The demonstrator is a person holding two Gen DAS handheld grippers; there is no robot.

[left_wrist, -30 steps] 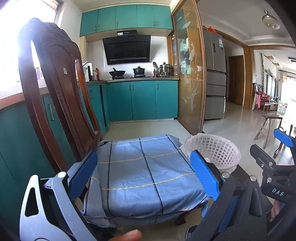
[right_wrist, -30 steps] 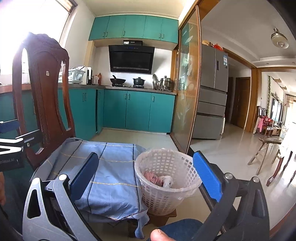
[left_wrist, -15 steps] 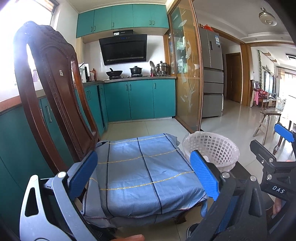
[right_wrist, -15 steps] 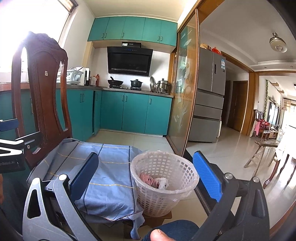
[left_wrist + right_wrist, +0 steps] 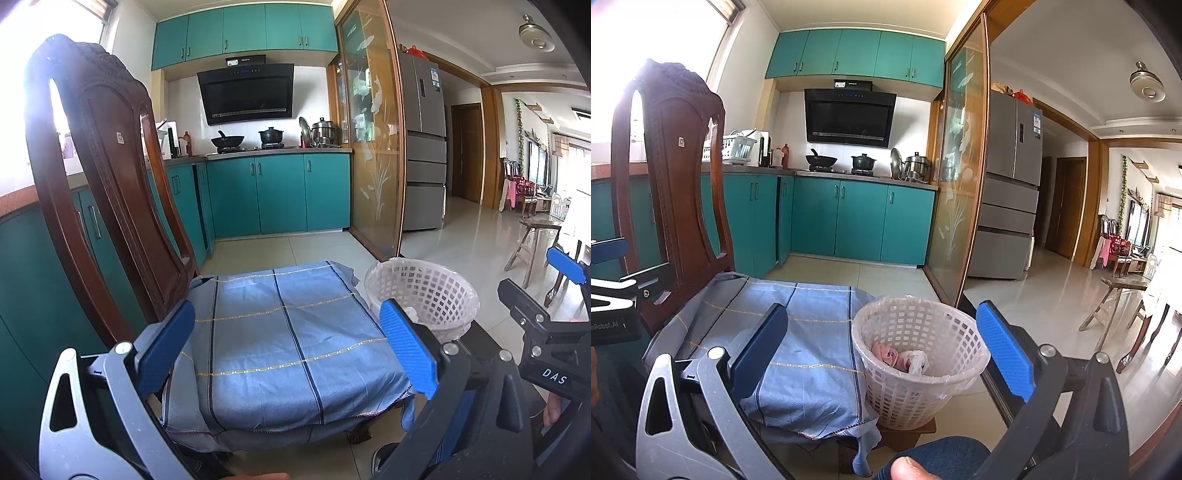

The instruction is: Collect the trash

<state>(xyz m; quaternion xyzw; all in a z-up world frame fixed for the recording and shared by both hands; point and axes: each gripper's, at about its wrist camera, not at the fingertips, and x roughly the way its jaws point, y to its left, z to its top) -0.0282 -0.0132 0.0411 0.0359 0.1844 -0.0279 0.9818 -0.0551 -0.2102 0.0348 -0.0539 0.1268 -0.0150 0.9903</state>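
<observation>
I am holding both tongs spread wide with nothing between their blue pads: the left tongs (image 5: 286, 350) are hovering over the blue striped cloth (image 5: 280, 343) that is covering the chair seat, and the right tongs (image 5: 882, 347) are hanging just short of the white mesh basket (image 5: 916, 369), which is sitting at about one o'clock from them. I judge I am keeping them open and level like this because no trash is in hand and I am looking for the next piece. The task's thing, crumpled pink and white trash (image 5: 899, 360), is lying in the bottom of the basket, which is lined with a thin clear bag and standing on a low wooden stool just beside the seat's right edge. From the left tongs the basket is showing at two o'clock, with the right tongs' frame beyond it at three. I am not seeing any loose litter on the cloth or on the pale floor tiles. The dark carved chair back (image 5: 107, 177) is rising at ten o'clock and would be blocking any reach to the left. Farther out, at twelve o'clock, the teal cabinets are carrying a counter (image 5: 864, 175) with a wok and pots; a glass sliding door (image 5: 960, 177) is standing at one o'clock, with a fridge behind it.
</observation>
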